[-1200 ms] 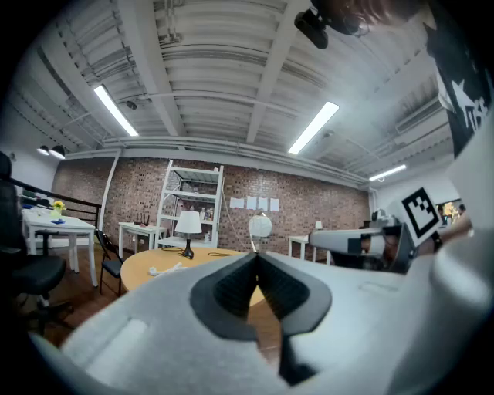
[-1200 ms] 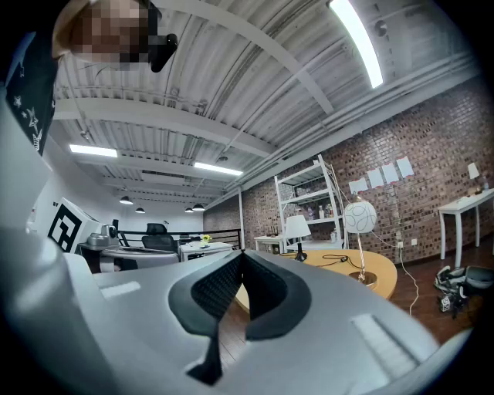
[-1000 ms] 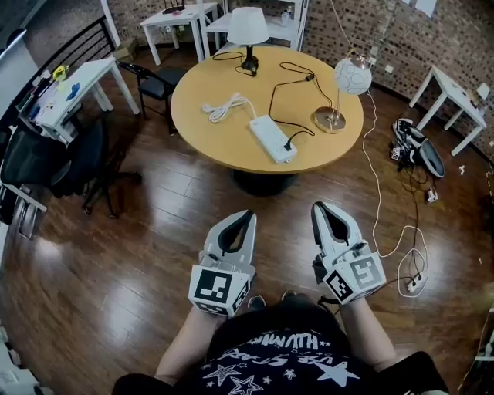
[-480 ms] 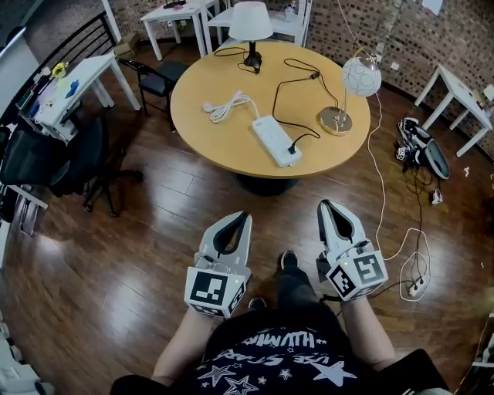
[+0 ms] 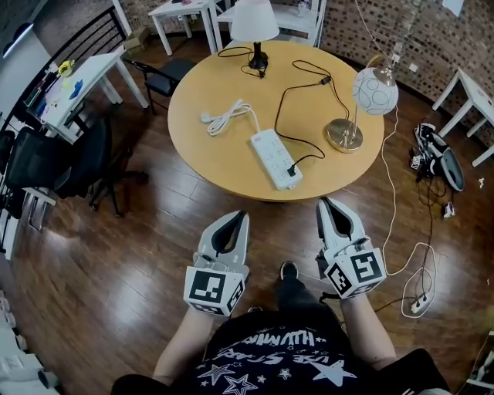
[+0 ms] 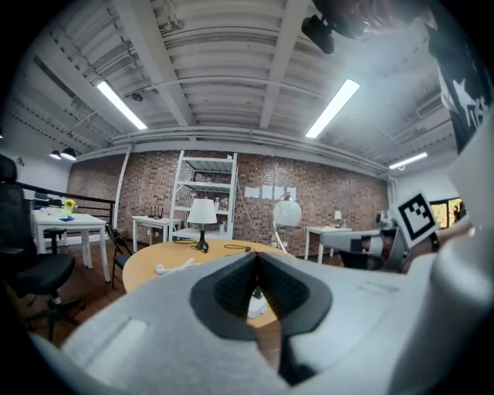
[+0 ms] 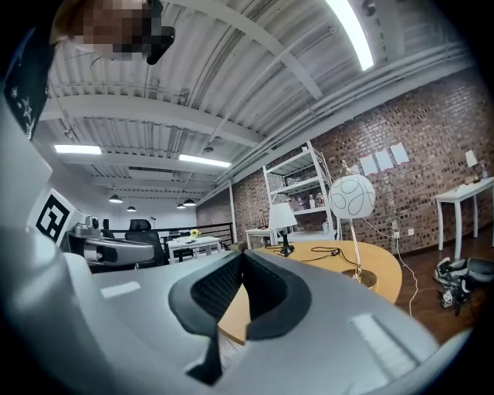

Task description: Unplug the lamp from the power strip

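A white power strip (image 5: 275, 157) lies on the round wooden table (image 5: 201, 146), near its front edge. A black plug (image 5: 292, 170) sits in the strip's near end. Its black cord (image 5: 282, 99) loops back across the table toward the white-shaded lamp (image 5: 255, 23) at the far side. A globe lamp (image 5: 375, 91) stands at the table's right. Both grippers hang over the floor, short of the table. My left gripper (image 5: 241, 215) (image 6: 255, 254) is shut and holds nothing. My right gripper (image 5: 323, 202) (image 7: 241, 253) is shut too, with nothing in it.
A coiled white cord (image 5: 224, 117) lies left of the strip. A black office chair (image 5: 46, 162) and a white desk (image 5: 77, 81) stand at the left. A white cable and a second power strip (image 5: 417, 302) lie on the floor at the right, near a bag (image 5: 441, 153).
The table has drawn nearer and sits lower in the head view as the person steps forward. Both grippers stay shut and keep their places before the body.
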Demonstrator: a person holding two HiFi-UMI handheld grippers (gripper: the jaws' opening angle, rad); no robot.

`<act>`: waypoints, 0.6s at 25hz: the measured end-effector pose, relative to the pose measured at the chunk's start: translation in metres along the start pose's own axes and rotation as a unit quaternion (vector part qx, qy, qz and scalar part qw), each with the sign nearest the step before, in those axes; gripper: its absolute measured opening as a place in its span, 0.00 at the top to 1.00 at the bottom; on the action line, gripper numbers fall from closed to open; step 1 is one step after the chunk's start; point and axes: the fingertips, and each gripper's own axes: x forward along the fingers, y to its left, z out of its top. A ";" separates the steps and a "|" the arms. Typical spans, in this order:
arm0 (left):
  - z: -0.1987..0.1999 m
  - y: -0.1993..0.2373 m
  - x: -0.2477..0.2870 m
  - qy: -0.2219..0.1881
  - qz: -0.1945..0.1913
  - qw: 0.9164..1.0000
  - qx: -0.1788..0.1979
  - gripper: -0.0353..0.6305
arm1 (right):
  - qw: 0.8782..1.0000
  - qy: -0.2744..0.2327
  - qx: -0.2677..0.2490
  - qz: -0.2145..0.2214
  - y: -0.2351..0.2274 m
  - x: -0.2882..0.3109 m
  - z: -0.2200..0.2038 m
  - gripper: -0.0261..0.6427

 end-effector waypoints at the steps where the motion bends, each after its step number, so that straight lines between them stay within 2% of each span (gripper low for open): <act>1: -0.001 0.000 0.008 0.002 0.001 1.000 0.000 0.94 | 1.000 0.002 -0.004 -0.001 -0.007 0.003 -0.001 0.95; 7: -0.005 0.000 0.054 0.018 0.019 1.000 0.006 0.94 | 0.999 0.030 -0.023 0.010 -0.045 0.020 -0.016 0.95; 12: -0.014 0.000 0.089 0.029 0.043 0.999 0.007 0.94 | 0.998 0.052 0.012 0.035 -0.067 0.037 -0.031 0.95; 15: -0.020 0.001 0.105 0.038 0.054 0.998 0.006 0.94 | 0.997 0.063 0.014 0.051 -0.078 0.048 -0.040 0.95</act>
